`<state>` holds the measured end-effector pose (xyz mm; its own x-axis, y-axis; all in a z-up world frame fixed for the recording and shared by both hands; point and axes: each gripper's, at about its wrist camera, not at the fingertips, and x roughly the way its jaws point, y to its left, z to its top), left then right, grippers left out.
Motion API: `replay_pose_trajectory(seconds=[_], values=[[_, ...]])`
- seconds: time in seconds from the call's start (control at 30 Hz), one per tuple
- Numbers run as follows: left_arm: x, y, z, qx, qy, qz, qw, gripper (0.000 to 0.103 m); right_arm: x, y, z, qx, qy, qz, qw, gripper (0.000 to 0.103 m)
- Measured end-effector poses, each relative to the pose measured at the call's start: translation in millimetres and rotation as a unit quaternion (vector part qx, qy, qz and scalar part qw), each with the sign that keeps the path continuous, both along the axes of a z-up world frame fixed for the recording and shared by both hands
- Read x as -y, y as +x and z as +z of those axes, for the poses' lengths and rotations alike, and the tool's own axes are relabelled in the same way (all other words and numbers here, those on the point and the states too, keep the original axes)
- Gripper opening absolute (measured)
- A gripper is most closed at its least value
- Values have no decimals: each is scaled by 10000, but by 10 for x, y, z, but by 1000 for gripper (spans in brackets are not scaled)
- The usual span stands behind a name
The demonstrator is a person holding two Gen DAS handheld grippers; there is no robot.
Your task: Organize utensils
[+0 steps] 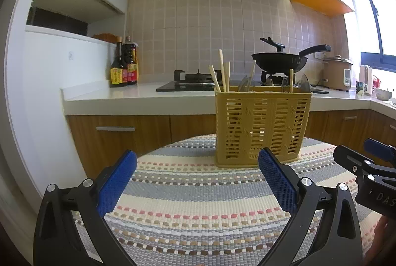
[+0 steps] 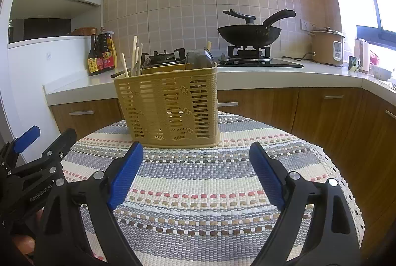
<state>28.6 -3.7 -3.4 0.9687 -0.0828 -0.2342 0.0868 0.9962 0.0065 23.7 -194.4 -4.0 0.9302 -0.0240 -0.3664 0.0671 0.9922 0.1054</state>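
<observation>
Two hand-held grippers in view, both empty. Left hand-held gripper (image 1: 196, 181): blue pads spread wide, hovering over the striped woven cloth (image 1: 198, 204) on the round table (image 2: 356, 206). Right hand-held gripper (image 2: 196, 174): pads likewise spread apart, nothing between them, also above the cloth.

Yellow slotted utensil basket (image 1: 262, 127) stands upright on the far part of the table, ahead of both grippers and not touched by either. Wooden chopsticks (image 1: 221, 70) stick up from its left compartment; one more chopstick (image 1: 291, 80) rises near its right end. Clear plastic utensils (image 2: 198, 58) show above the rim; exact type cannot be told.

Background: kitchen counter (image 1: 123, 95) with soy sauce bottles (image 1: 123, 65), black wok (image 2: 248, 34) on the gas stove, rice cooker (image 2: 326, 45).
</observation>
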Motion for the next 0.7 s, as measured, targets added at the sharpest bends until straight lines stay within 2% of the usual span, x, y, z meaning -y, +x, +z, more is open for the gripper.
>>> replay_pose_trajectory(seconds=[0.7], values=[[16, 37, -29, -136, -29, -49, 9999, 95, -34, 38, -27, -107, -65, 23, 9999, 85]])
